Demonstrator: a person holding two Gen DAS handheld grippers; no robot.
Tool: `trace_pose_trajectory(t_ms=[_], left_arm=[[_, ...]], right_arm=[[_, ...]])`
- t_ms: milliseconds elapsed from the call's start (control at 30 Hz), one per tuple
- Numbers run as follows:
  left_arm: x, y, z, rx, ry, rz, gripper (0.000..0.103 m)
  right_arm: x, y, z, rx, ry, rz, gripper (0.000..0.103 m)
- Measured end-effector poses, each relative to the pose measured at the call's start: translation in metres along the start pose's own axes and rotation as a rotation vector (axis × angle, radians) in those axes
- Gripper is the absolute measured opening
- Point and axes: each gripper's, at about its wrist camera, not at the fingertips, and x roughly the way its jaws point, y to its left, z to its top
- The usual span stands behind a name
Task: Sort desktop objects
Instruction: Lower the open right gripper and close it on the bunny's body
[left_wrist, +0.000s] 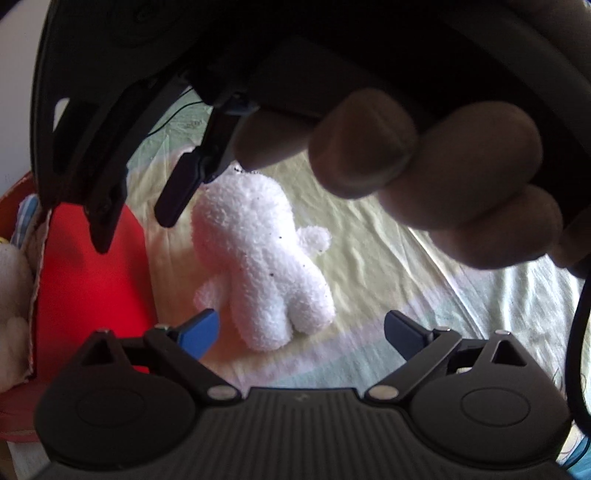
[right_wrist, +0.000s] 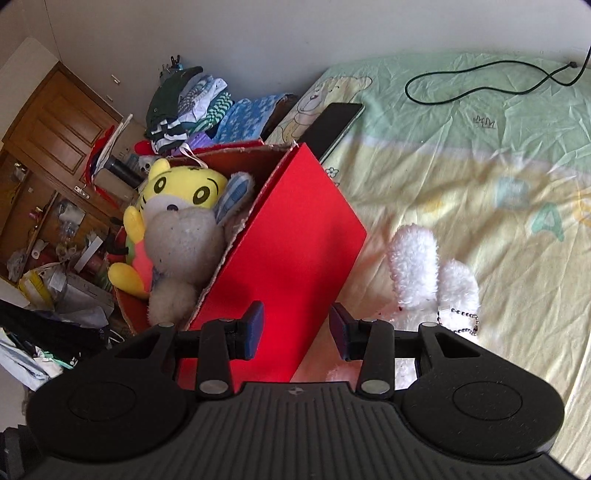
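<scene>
A white plush toy (left_wrist: 258, 258) lies on the yellow-green bed sheet (left_wrist: 388, 266). My left gripper (left_wrist: 301, 331) hovers over it, blue pads wide open, with the toy's near end just ahead of them and untouched. In the right wrist view the same white plush toy (right_wrist: 424, 273), with a bead chain (right_wrist: 461, 317), lies right of a red cardboard box (right_wrist: 288, 258). The box holds a yellow tiger plush (right_wrist: 184, 184) and a grey bear plush (right_wrist: 181, 236). My right gripper (right_wrist: 297, 328) is partly open and holds nothing, in front of the box's red side. The right gripper (left_wrist: 136, 225) also shows above the toy.
A hand's fingers (left_wrist: 406, 166) fill the upper right of the left wrist view. A black tablet (right_wrist: 332, 129) and a black cable (right_wrist: 480, 81) lie on the bed beyond the box. Folded clothes (right_wrist: 192, 103), a wooden cabinet (right_wrist: 48, 147) and floor clutter sit to the left.
</scene>
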Motion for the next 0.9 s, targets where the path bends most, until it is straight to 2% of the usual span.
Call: trace_pose_trajectory(t_ms=[100,133,300,467,600,767,833,900], left_arm=[[0.008,0.005,0.0,-0.01,0.02,-0.012,0.097],[0.01,0.006,0.001,-0.012,0.023,-0.015,0.097],[0.02,0.008,0.002,-0.01,0.046,-0.056,0.097],[0.018,-0.005,0.004,0.059,0.028,-0.101,0.097],[0.012,-0.016,0.013,0.098,0.006,-0.175,0.097],[0.005,-0.013,0.02,0.065,-0.011,-0.318,0.098],[0.0,-0.006,0.022,0.044,-0.028,-0.338,0.099],[0.004,0.002,0.027,0.017,-0.033,-0.321,0.099]], right_arm=[[-0.003,-0.01,-0.005,0.01,0.02,-0.038,0.043],[-0.008,-0.015,-0.007,0.024,0.019,-0.041,0.038],[-0.043,-0.047,-0.024,0.125,-0.026,-0.037,0.033],[-0.076,-0.069,-0.046,0.208,-0.091,-0.09,0.035],[-0.09,-0.088,-0.066,0.294,-0.122,-0.099,0.036],[-0.097,-0.104,-0.088,0.365,-0.136,-0.149,0.041],[-0.1,-0.109,-0.096,0.39,-0.144,-0.146,0.042],[-0.104,-0.113,-0.101,0.413,-0.159,-0.14,0.042]])
